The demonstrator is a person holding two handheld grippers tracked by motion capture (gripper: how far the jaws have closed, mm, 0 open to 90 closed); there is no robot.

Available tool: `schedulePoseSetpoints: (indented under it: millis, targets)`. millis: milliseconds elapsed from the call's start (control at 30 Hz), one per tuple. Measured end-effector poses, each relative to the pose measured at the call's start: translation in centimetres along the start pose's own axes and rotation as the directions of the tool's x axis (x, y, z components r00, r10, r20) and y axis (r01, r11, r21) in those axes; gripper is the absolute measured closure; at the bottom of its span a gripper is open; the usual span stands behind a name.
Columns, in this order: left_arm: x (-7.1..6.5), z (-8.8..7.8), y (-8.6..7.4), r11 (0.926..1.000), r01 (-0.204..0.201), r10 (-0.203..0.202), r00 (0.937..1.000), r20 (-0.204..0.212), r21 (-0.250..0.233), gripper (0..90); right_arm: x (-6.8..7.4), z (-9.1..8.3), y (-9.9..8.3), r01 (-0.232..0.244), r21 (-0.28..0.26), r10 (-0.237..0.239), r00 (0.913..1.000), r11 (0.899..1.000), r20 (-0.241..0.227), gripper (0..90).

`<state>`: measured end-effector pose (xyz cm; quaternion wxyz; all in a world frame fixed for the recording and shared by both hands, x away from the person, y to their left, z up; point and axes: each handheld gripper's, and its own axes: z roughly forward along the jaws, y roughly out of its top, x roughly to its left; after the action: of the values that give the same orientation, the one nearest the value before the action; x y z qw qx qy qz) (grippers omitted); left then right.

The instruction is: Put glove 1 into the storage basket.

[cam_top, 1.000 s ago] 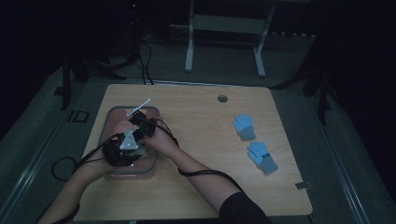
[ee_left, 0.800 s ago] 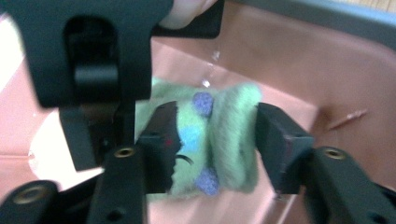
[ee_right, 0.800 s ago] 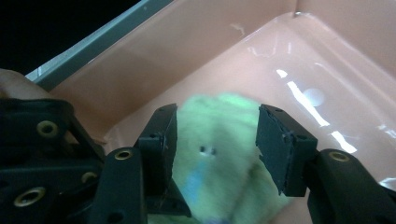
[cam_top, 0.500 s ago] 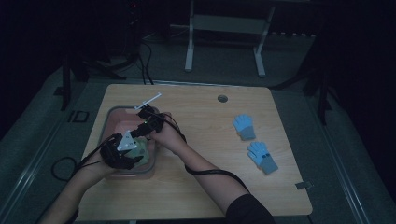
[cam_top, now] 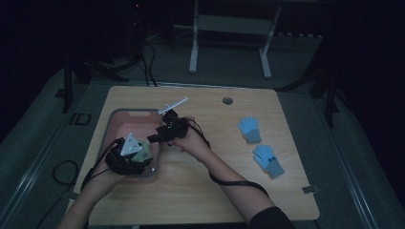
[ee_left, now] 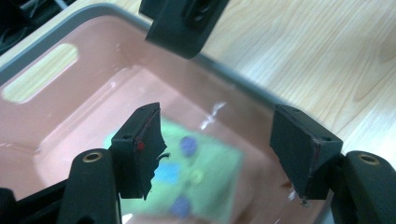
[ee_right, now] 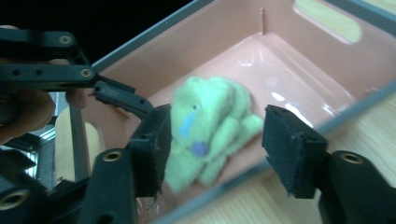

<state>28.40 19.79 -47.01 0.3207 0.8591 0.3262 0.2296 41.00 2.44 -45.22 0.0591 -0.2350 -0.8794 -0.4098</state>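
Now | green glove [ee_right: 210, 126] lies in pink bin [cam_top: 125, 125], lower left of frame | left claw [ee_left: 224, 154] jaws apart, just opened, directly above it, nearer | right claw [ee_right: 219, 149] apart, just opened, empty, at bin's right rim

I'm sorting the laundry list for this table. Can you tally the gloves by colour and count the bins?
Green gloves: 1, lying in the pink bin
Blue gloves: 2, on the bare table
Pink bins: 1
Total: 4 things
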Motion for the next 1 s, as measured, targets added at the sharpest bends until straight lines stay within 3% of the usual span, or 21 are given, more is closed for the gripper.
schedulePoseSetpoints:
  millis: [100,233,300,567,700,1000]
  targets:
    - [-0.5,0.4,0.7,0.9999,0.013,-0.013,0.9998,0.015,0.001,32.1,-0.2,-1.4,-0.9,0.002,-0.018,-0.001,0.9999,1.0,0.013,33.6]
    - [-0.9,1.0,1.6,0.999,0.045,-0.045,0.9972,0.061,-0.003,19.6,-0.9,-2.9,-1.9,-0.021,-0.029,0.021,0.9997,0.999,0.01,27.8]
    - [-1.3,1.3,2.1,0.9992,0.039,-0.039,0.9962,0.078,0.004,15.1,-1.3,-3.5,-2.4,-0.031,-0.031,0.032,0.9995,0.999,0.007,25.2]
    - [-3.2,2.5,4.0,0.9994,0.035,-0.034,0.9949,0.094,-0.007,8.2,-2.0,-5.7,-4.6,-0.027,-0.038,0.028,0.9995,0.999,0.016,20.8]
    - [-3.8,2.8,4.8,0.9993,0.034,-0.033,0.9951,0.093,-0.015,2.8,-2.3,-6.7,-5.4,-0.02,-0.046,0.022,0.9988,0.999,0.044,20.8]
    - [-5.3,3.9,6.1,0.9996,0.015,-0.012,0.9911,0.132,-0.025,2.5,-3.8,-8.8,-7.6,-0.02,-0.061,0.026,0.9955,0.998,0.091,20.6]
